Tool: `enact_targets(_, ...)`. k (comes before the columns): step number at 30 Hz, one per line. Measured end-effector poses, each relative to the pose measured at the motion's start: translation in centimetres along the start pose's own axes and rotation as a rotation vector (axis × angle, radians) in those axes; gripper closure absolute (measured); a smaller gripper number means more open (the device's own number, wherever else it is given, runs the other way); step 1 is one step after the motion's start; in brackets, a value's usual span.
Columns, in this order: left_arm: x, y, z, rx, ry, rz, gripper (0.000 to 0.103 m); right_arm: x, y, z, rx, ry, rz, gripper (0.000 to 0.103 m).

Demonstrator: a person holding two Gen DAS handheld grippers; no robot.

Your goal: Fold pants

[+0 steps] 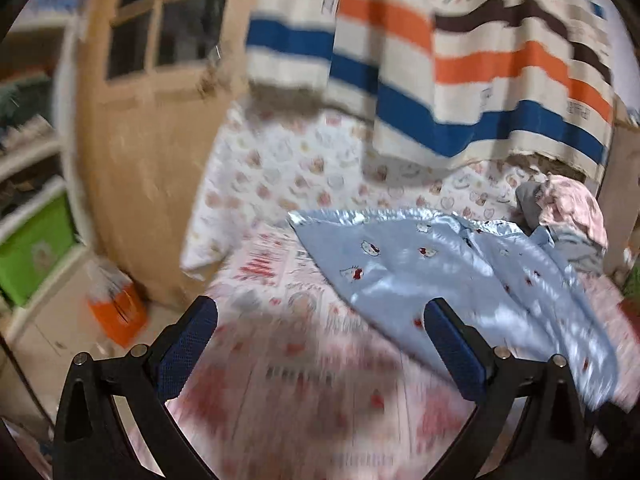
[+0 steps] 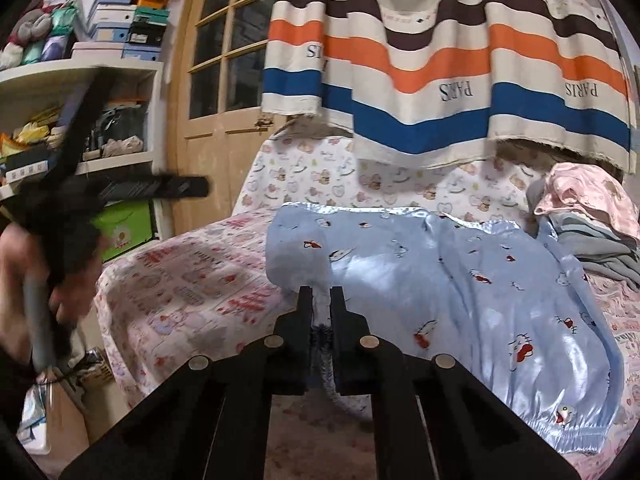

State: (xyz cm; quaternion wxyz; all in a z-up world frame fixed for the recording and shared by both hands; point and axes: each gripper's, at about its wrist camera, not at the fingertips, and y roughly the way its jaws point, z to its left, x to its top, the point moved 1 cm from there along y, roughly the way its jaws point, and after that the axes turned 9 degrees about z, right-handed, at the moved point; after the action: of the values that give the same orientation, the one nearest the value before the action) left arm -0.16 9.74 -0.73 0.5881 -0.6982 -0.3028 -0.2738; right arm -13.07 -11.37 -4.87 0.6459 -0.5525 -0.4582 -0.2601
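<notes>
Light blue satin pants (image 2: 440,280) with a cartoon cat print lie spread across the pink patterned bed sheet (image 2: 180,280). My right gripper (image 2: 321,294) is shut on a raised fold at the left edge of the pants. In the left wrist view the pants (image 1: 460,272) lie ahead and to the right. My left gripper (image 1: 320,306) stands open above the sheet with nothing between its fingers, and its right finger (image 1: 452,344) overlaps the near edge of the pants in the picture. That view is blurred. A person's hand (image 2: 24,264) holding the left gripper shows at the left of the right wrist view.
A pile of pink and grey clothes (image 2: 588,216) sits at the bed's far right. A striped curtain (image 2: 440,60) hangs over the headboard, beside a wooden door (image 2: 224,80). Shelves with boxes (image 2: 120,40) and a green bin (image 2: 124,228) stand left of the bed.
</notes>
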Motion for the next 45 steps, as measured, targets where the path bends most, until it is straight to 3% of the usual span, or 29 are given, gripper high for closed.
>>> enact_targets(1,1.4,1.4,0.5,-0.009,-0.02,0.034,0.014,0.0,0.0,-0.1,0.002,0.011,0.001,0.095)
enact_targets(3,4.1,4.2,1.3,-0.012,-0.059,0.099,0.022,0.1,-0.1,-0.5,0.014,0.031,0.0,0.095)
enact_targets(7,7.5,8.8,2.4,-0.069,-0.128,0.2,0.024,0.4,-0.9,-0.6,0.025,0.033,-0.026,0.095)
enact_targets(9,9.0,11.2,2.4,-0.055,-0.137,0.235,0.026,0.6,-1.2,-0.6,0.027,0.028,-0.036,0.095)
enact_targets(11,10.2,13.2,2.5,-0.033,-0.146,0.264,0.035,0.6,-1.2,-0.6,0.032,0.029,-0.031,0.095)
enact_targets(17,11.6,18.3,3.5,-0.013,-0.205,0.378,0.058,0.3,-0.8,-1.0,0.058,0.054,-0.008,0.095)
enact_targets(23,11.6,20.0,3.4,-0.021,-0.215,0.416,0.059,0.1,-0.9,-0.9,0.087,0.07,-0.006,0.095)
enact_targets(24,11.7,20.2,3.3,-0.023,-0.216,0.412,0.064,0.1,-0.8,-0.8,0.092,0.067,-0.004,0.095)
enact_targets(25,11.8,20.5,3.2,-0.021,-0.214,0.41,0.077,0.1,-0.8,-0.7,0.094,0.065,-0.003,0.095)
enact_targets(28,11.8,21.5,3.0,0.016,-0.222,0.434,0.101,0.1,-0.7,-0.5,0.107,0.066,0.003,0.095)
enact_targets(34,13.5,18.7,3.4,0.128,-0.156,0.321,0.102,0.8,-0.7,0.7,0.216,0.045,0.015,0.095)
enact_targets(45,14.7,14.8,8.4,0.262,-0.173,0.313,0.102,2.3,-0.8,6.7,0.402,-0.041,-0.001,0.095)
